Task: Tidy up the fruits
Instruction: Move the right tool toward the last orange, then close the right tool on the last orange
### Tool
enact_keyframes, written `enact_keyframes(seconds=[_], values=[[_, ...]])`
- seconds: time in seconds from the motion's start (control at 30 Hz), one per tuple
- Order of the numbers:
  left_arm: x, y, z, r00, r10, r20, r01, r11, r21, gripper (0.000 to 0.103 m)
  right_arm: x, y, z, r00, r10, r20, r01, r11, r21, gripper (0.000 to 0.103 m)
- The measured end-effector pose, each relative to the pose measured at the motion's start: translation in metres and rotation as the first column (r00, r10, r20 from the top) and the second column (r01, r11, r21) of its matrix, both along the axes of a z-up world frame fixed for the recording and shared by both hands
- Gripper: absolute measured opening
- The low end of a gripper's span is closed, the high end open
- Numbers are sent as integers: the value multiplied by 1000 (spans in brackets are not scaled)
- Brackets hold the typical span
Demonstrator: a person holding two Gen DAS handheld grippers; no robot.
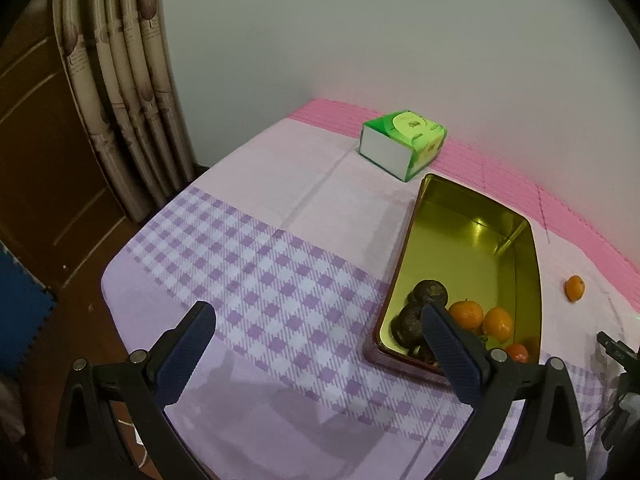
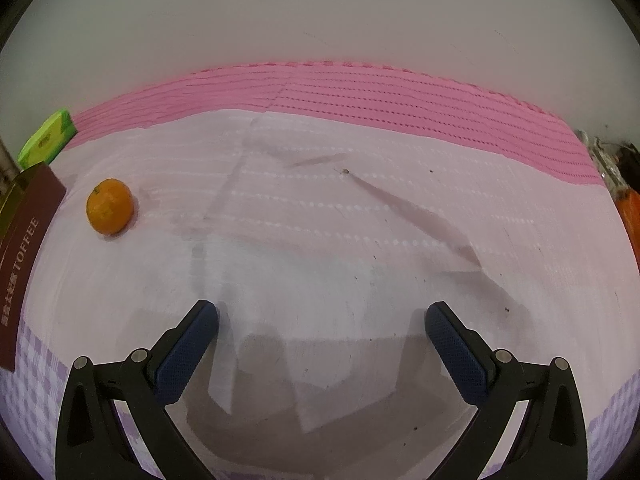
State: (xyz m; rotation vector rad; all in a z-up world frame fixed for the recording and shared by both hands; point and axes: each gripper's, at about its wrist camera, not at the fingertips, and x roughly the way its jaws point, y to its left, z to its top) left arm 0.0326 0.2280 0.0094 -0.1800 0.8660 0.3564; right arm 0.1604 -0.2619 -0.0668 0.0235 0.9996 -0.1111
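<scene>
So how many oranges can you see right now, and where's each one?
4. Three oranges lie inside the tin at its near end, and, partly hidden. One loose orange sits on the cloth outside the tin. The left gripper's finger may hide more.

One tin (image 1: pixel 508 216) is counted, holding three orange fruits (image 1: pixel 466 314) and at least three dark fruits (image 1: pixel 430 292). One orange fruit (image 2: pixel 109 206) is counted outside it, and one green tissue box (image 1: pixel 402 144).
</scene>
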Motion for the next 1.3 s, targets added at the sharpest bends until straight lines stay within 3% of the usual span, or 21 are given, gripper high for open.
enact_keyframes(seconds=[0.2, 0.47, 0.63, 0.8, 1.3], values=[[1, 1, -2, 1000, 15, -10, -15, 1000, 1, 102, 2, 24, 13, 999, 36, 23, -34, 995, -91, 101], [4, 2, -8, 999, 21, -47, -21, 1000, 8, 102, 13, 75, 39, 984, 163, 76, -164, 987, 5, 101], [4, 4, -9, 998, 30, -48, -30, 1000, 1, 102, 21, 103, 38, 974, 212, 82, -212, 977, -1, 98], [4, 5, -12, 998, 30, -58, -30, 1000, 2, 102, 32, 115, 30, 970, 237, 53, -239, 971, 27, 82], [9, 5, -18, 996, 23, -91, -23, 1000, 0, 102, 57, 134, 11, 972, 235, 25, -236, 971, 28, 55]])
